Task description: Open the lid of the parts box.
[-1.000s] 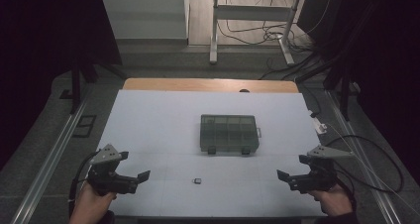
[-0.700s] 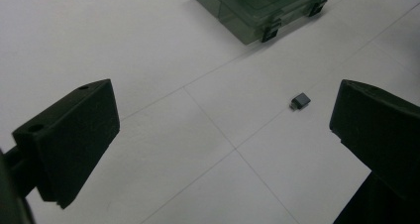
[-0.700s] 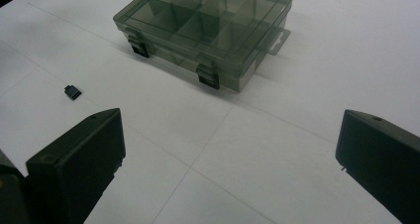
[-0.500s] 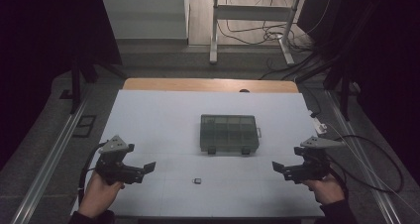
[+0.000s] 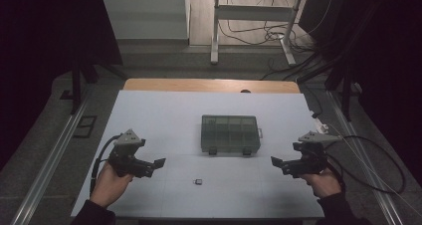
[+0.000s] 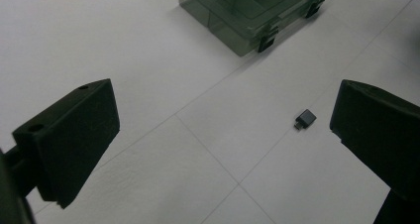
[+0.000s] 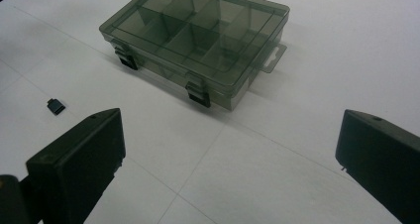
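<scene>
The small black part on the desk is too tiny to identify; in the left gripper view, the compartment box is cropped by the top edge.

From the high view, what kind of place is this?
Likely a lab recording bench: a white table on a railed frame, loose cables on the floor behind, and two handheld grippers, left and right.

White table bears compartment box (lid shut) and small adapter.
</scene>
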### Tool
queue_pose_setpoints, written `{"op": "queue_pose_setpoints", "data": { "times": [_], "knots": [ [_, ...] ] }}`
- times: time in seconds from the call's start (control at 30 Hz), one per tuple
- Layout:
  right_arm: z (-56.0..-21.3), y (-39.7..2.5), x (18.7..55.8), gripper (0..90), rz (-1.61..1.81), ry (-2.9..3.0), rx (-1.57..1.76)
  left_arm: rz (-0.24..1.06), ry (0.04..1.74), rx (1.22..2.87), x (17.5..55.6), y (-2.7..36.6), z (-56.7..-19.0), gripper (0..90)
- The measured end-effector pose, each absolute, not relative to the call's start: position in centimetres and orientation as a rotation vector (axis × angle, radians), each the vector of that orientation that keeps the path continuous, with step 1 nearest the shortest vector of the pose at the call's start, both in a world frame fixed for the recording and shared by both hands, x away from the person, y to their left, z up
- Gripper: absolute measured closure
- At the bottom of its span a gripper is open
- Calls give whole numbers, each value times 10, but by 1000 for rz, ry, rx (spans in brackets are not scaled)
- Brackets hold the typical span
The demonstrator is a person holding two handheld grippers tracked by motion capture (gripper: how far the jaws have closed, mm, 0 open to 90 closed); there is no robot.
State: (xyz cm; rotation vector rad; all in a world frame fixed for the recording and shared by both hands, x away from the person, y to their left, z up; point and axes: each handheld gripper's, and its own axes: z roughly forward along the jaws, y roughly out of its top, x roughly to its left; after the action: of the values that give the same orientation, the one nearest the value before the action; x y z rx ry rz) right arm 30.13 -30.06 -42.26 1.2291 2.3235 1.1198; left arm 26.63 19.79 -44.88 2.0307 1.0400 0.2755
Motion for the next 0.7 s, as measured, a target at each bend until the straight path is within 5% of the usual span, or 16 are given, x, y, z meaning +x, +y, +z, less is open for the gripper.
{"op": "queue_pose_setpoints", "data": {
  "times": [0.7],
  "knots": [
    [-425,-288,327,0,1072,2330,1229,263,1029,2039,299,169,-450,0]
  ]
}}
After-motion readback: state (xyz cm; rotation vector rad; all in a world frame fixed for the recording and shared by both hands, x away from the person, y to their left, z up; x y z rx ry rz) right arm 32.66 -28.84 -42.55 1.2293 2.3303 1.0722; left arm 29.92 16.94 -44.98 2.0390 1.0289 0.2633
